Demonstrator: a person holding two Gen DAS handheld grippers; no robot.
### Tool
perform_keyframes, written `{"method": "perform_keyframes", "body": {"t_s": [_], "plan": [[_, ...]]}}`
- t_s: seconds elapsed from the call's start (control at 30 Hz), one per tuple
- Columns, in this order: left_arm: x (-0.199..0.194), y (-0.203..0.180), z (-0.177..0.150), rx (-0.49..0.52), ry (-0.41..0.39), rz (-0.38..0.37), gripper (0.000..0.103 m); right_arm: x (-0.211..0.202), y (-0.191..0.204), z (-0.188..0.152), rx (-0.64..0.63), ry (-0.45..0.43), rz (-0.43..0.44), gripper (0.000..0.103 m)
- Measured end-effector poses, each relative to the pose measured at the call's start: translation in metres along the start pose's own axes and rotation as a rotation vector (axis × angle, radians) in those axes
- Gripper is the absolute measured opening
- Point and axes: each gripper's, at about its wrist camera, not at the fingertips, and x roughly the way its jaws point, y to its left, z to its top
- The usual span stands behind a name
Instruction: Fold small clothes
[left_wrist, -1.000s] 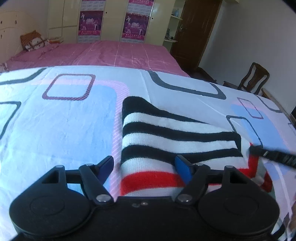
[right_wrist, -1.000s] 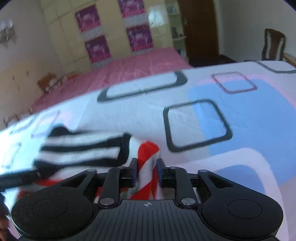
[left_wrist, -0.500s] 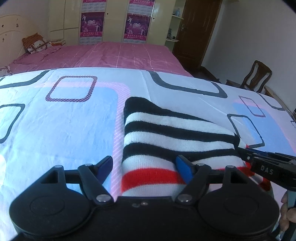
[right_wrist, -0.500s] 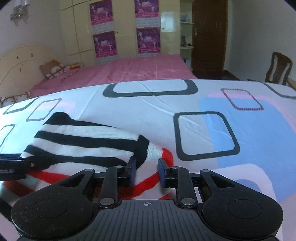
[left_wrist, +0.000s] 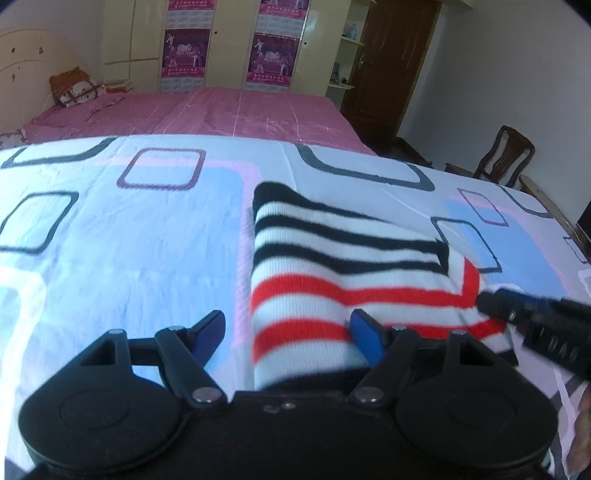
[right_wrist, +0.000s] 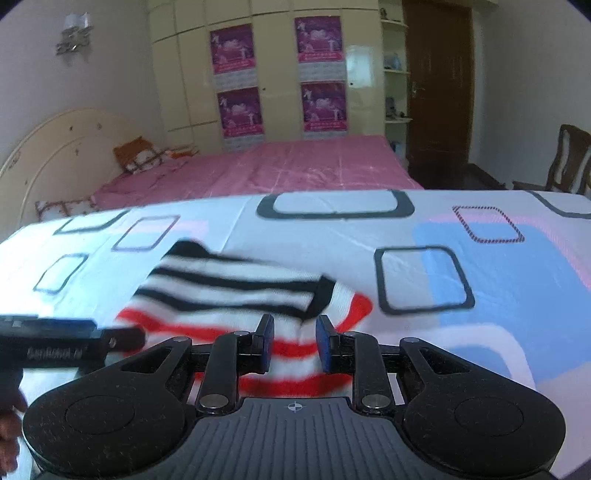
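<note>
A knitted garment (left_wrist: 332, 258) with black, white and red stripes lies folded on the patterned sheet (left_wrist: 129, 258). My left gripper (left_wrist: 288, 330) is open wide at its near left corner. Its left finger is over bare sheet and its right finger (left_wrist: 365, 334) rests on the red stripes. My right gripper (right_wrist: 294, 343) holds its jaws narrowly apart, with the garment's (right_wrist: 236, 284) white and red cloth pinched between the pads. In the left wrist view, the right gripper (left_wrist: 491, 306) meets the garment's near right edge. The left gripper's body (right_wrist: 55, 343) shows in the right wrist view.
A pink bed (left_wrist: 240, 114) lies beyond the sheet, with pillows (left_wrist: 74, 88) by its headboard. Cream wardrobes with purple posters (right_wrist: 321, 70) and a dark door (right_wrist: 439, 85) line the back wall. A wooden chair (left_wrist: 506, 155) stands at the right.
Both grippers have drawn back toward me, so more of the red stripes shows. The right gripper has rolled level. The bunched fold of cloth in its jaws now lies flatter.
</note>
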Motion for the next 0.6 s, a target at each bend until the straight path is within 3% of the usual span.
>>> {"method": "perform_keyframes", "body": {"t_s": [0.17, 0.4, 0.6], "plan": [[-0.001, -0.006, -0.009, 0.013, -0.008, 0.011, 0.074, 0.014, 0.001, -0.032, -0.084, 0.041, -0.093, 0.024], [-0.012, -0.01, -0.009, 0.037, -0.007, 0.019, 0.073, 0.019, -0.01, -0.027, -0.013, 0.062, -0.084, 0.025], [-0.032, -0.008, -0.016, 0.036, -0.018, 0.0, 0.072, -0.023, -0.005, -0.024, 0.042, 0.001, -0.056, 0.025]]}}
